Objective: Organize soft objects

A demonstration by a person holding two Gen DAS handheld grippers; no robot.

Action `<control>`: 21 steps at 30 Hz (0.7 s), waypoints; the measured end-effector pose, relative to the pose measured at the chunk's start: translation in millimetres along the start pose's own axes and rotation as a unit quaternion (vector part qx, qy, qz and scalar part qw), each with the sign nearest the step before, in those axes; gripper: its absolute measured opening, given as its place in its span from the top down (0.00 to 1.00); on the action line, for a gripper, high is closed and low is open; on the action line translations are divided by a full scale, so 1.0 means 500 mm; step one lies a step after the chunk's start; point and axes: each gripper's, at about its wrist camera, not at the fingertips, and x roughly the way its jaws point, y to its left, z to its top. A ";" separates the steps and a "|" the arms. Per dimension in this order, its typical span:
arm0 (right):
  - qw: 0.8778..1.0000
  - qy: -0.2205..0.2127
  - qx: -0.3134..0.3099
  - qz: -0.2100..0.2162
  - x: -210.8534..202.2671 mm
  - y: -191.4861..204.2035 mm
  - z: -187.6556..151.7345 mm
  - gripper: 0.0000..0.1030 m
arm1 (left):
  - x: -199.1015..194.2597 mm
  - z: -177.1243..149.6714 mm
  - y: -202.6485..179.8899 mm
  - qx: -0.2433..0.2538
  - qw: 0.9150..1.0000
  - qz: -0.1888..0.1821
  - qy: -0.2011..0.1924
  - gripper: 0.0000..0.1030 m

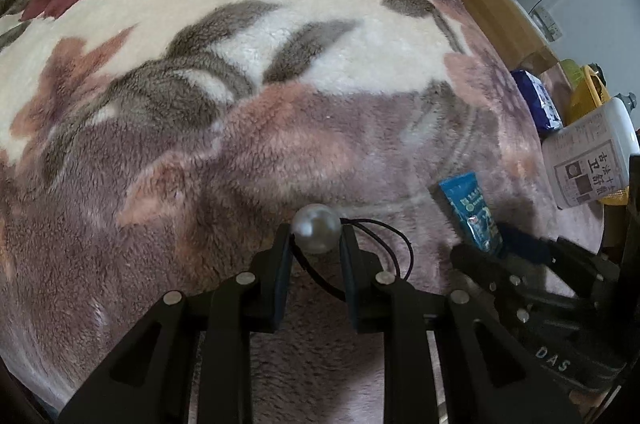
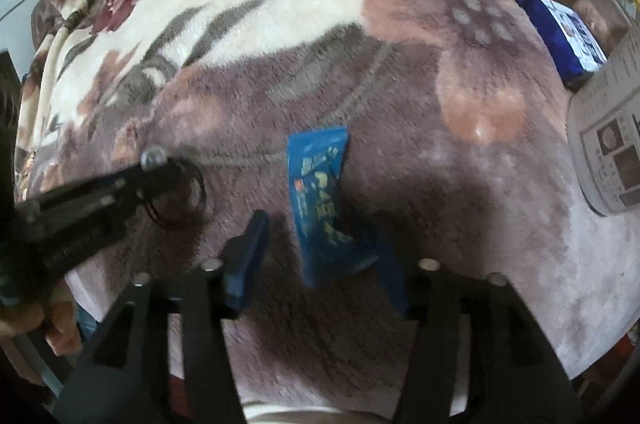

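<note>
Right now the left gripper (image 1: 316, 244) is pinched on a pearl hair tie (image 1: 316, 228), the bead caught between the fingertips and the black elastic loop hanging loose below, just over the floral blanket (image 1: 280, 23). Close beside it, the right gripper (image 2: 320, 244) stands with its blue pads spread around the lower end of a blue tube (image 2: 320, 199) that lies on the blanket toward its near right edge; the pads do not look to be pressing on it. The likeliest trouble is the round, smooth pearl squirting out of the narrow pinch if the hand tilts or jolts. The dangling elastic could also snag on the neighbouring gripper, since the two work so near each other. The tube could roll on the plush pile if a pad nudges it.
</note>
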 end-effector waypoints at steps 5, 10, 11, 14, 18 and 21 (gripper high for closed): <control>1.000 0.004 -0.001 -0.020 0.032 0.014 0.017 0.45 | -0.003 0.002 0.011 -0.001 1.000 0.002 0.001 0.78; 1.000 -0.011 -0.008 -0.024 0.020 0.014 0.008 0.67 | -0.006 0.002 0.019 -0.003 1.000 0.002 0.000 0.78; 1.000 -0.016 0.000 -0.015 0.011 0.008 0.005 0.67 | -0.006 0.001 0.020 -0.004 1.000 0.002 0.000 0.78; 0.999 -0.031 0.005 -0.007 -0.016 -0.002 -0.004 0.67 | -0.008 -0.003 0.016 -0.004 1.000 0.000 0.001 0.78; 0.999 -0.043 0.004 0.000 -0.046 -0.008 -0.013 0.67 | -0.011 -0.006 0.001 0.001 1.000 0.000 0.001 0.78; 0.999 -0.049 0.002 0.002 -0.061 -0.003 -0.017 0.67 | -0.016 -0.007 -0.014 0.007 1.000 0.000 -0.001 0.78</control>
